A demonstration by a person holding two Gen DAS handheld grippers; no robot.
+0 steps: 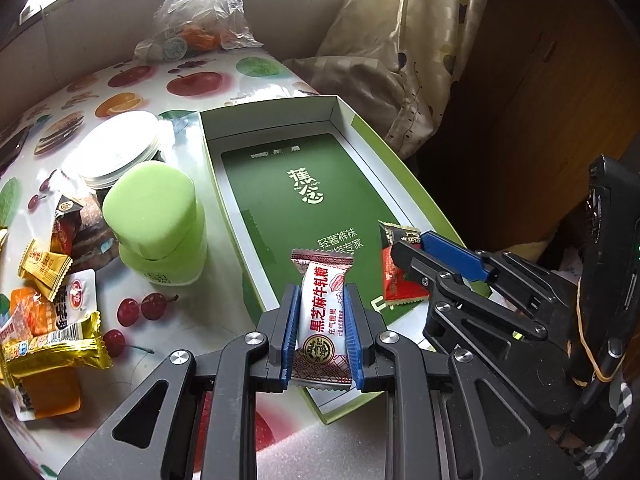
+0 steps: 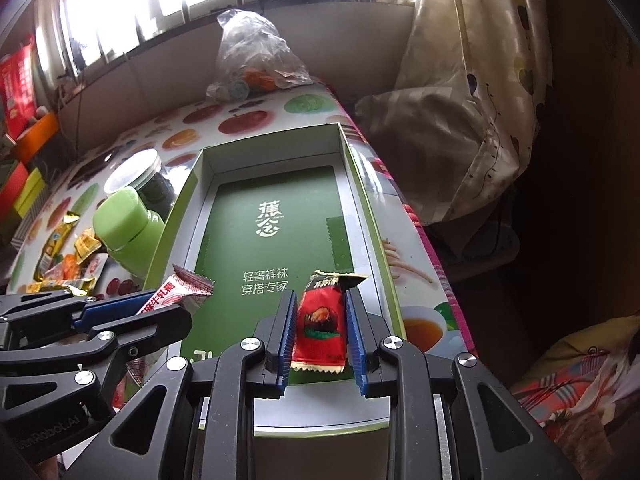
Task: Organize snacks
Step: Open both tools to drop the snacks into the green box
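Both claws grip a snack over the near end of the box. Left gripper (image 1: 322, 334) is clamped narrow on a white candy (image 1: 323, 312), its blue pads pressing the wrapper's long sides; the wrapper stands lengthwise between the fingers, its crimped top end pointing to 12 o'clock. Right gripper (image 2: 320, 336) is likewise clamped narrow on a red candy (image 2: 320, 320), held upright with its dark crimped top at 12 o'clock. In the left view the right gripper (image 1: 404, 254) comes in from 3 o'clock with the red candy (image 1: 396, 280) in its tips, just beside the white one. In the right view the left gripper (image 2: 176, 304) comes in from 9 o'clock carrying the white candy (image 2: 188, 286).

Under both lies the open box (image 1: 340, 112), shallow, green outside with white walls and a green printed floor (image 2: 276, 216); nothing else lies on that floor. At 9 o'clock of the box stands a green bottle (image 1: 156, 220), touching or nearly touching the box wall. Behind it, toward 11 o'clock, is a jar (image 1: 120, 148) with a white lid. Farther out at 8 o'clock lies a heap of loose snacks (image 1: 48, 300) in yellow, orange and white wrappers. All rest on a fruit-printed table (image 1: 192, 84). At 12 o'clock, at the table's far edge, sits a clear bag (image 2: 256, 56), and at 2 o'clock hangs a curtain (image 2: 472, 80).
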